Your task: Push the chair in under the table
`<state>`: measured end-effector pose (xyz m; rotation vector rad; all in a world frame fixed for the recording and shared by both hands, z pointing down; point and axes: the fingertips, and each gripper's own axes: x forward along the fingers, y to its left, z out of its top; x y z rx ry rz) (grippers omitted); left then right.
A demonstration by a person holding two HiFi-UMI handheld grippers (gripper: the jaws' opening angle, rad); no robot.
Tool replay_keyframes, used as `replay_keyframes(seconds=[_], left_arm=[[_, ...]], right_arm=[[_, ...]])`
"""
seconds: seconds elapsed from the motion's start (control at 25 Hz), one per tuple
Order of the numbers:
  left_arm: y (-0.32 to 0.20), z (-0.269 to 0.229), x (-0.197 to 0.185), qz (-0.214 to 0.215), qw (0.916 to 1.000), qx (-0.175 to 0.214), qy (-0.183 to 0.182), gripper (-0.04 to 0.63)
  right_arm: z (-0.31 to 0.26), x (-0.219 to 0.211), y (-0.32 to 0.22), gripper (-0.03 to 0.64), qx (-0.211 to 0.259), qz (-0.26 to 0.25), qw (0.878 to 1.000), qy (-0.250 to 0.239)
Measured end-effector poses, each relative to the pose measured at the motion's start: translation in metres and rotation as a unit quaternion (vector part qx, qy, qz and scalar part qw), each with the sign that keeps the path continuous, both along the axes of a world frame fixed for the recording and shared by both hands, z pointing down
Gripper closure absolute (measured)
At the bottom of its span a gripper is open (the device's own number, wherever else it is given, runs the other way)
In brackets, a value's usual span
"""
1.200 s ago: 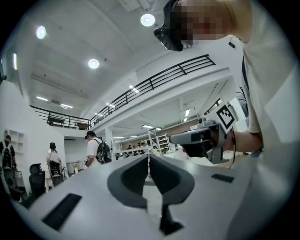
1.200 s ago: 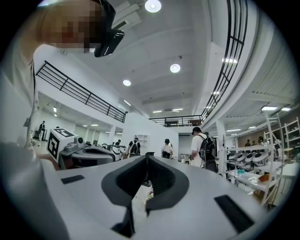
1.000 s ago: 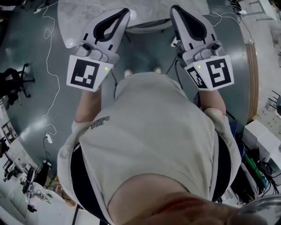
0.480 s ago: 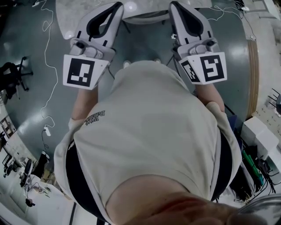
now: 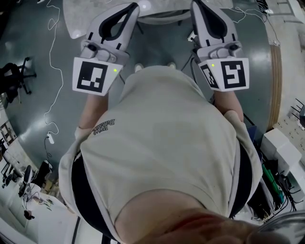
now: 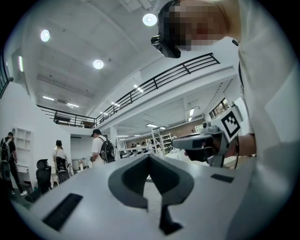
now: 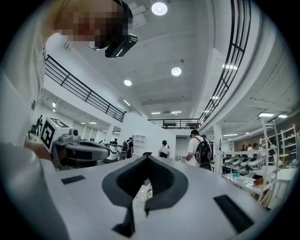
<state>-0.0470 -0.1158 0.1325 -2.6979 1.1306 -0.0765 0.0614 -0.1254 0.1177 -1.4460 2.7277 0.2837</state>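
grey floor surrounds a pale table point(image 5: 76, 21), seen from above. the left tongs point(image 5: 134, 6) and right tongs point(image 5: 194, 5) are both shut tight with nothing between them. their tips lie at either end of the curved back of the chair point(image 5: 162, 20); contact cannot be told. only that white rim shows beyond the table's edge, so the push looks nearly or fully done.

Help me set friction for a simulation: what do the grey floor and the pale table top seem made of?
The grey floor: likely sealed or painted concrete, semi-gloss, judging by its seamless sheen. The pale table top: marble or marble-look laminate, from its faint grey mottling; which one is unclear.
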Motion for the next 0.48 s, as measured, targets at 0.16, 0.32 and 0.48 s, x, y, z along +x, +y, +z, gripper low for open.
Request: replay_keyframes(seconds=[0.16,0.32,0.48], left_arm=[[0.0016,-0.0045,-0.0007,0.0,1.0,0.009,0.0,0.586],[0.0063,-0.0024,0.0039,0.003,1.0,0.005,-0.004,0.586],[0.0078,0.002,0.0063,0.004,1.0,-0.002,-0.006,0.586]], right_arm=[[0.002,-0.0002,0.001,0.607,0.008,0.006,1.0,0.018],[-0.0007,0.0052,0.0036,0.607,0.018,0.014,0.999,0.025],[-0.0006,0.0076,0.0059,0.607,0.019,0.015,0.999,0.025]])
